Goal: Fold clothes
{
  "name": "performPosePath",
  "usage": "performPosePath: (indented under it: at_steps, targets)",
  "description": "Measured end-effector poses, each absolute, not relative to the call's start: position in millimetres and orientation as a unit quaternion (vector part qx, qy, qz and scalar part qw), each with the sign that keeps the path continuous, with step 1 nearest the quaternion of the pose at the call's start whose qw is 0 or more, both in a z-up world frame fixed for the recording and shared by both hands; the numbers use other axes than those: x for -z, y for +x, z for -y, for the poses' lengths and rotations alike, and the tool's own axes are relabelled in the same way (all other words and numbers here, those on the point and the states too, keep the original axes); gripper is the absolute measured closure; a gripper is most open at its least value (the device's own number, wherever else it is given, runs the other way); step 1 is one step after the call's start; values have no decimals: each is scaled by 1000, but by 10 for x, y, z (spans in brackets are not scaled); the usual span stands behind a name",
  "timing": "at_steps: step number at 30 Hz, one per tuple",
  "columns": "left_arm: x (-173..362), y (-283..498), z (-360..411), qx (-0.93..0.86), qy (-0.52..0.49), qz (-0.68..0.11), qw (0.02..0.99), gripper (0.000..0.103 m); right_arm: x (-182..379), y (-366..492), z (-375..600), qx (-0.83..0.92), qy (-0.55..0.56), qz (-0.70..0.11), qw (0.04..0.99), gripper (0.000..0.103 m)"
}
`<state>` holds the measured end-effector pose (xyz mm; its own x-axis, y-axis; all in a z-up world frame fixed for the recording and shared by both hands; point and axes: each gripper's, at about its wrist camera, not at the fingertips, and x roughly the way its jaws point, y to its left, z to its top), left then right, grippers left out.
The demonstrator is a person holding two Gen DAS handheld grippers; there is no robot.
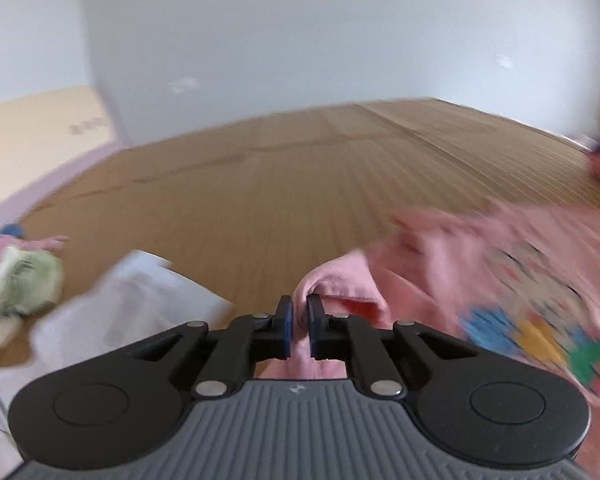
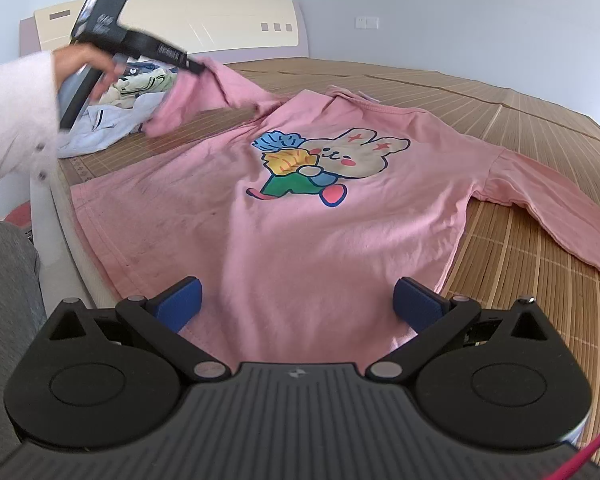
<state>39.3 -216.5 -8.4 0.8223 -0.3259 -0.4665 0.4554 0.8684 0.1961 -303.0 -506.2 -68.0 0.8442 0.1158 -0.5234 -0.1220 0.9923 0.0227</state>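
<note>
The pink shirt is lying face up on the bed's bamboo mat, print upward. The left gripper is clenching the sleeve beside the clothes pile and lifting it off the mat. To fold well, it should be carrying the sleeve across the shirt's chest (keeping the fabric taut and the cuff flat). The right gripper is hanging over the shirt's hem, jaws spread wide, tilted downward, holding nothing.

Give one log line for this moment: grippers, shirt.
left gripper: shut on sleeve, lifted | right gripper: open, over hem | shirt: flat on mat, print up
</note>
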Motion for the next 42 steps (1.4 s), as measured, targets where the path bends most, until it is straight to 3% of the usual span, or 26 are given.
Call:
performPosePath:
  at_steps: [6, 19, 25, 27, 32, 34, 35, 36, 38, 39, 42]
  targets:
    - [-100, 865, 1911, 100, 158, -200, 962, 96, 679, -3022, 5069, -62, -4, -273, 960, 0]
    - [384, 1082, 1335, 8, 116, -260, 959, 94, 671, -3031, 5108, -63, -4, -274, 960, 0]
    - [303, 863, 1322, 24, 108, -266, 958, 63, 665, -3041, 5146, -65, -2, -275, 959, 0]
    - [223, 734, 1358, 18, 114, -257, 960, 45, 657, -3042, 5153, -68, -4, -275, 959, 0]
    - [33, 276, 1485, 45, 119, -237, 963, 27, 343, -3046, 5419, -65, 43, -256, 964, 0]
    - [23, 65, 1571, 84, 127, -234, 960, 26, 147, -2981, 5607, -45, 53, -235, 969, 1]
    - [33, -1, 1618, 114, 132, -238, 956, 26, 51, -2882, 5710, -32, 56, -237, 969, 4]
    - [52, -53, 1670, 152, 132, -247, 948, 26, -44, -2776, 5814, -18, 59, -241, 969, 15]
    - [119, -138, 1773, 235, 117, -266, 928, 26, -158, -2464, 5970, -7, 58, -252, 966, 43]
    - [160, -164, 1833, 267, 107, -275, 917, 27, -211, -2304, 6045, -2, 58, -258, 964, 61]
    - [248, -245, 2037, 329, 103, -290, 893, 31, -165, -1683, 6098, 7, 38, -290, 956, 65]
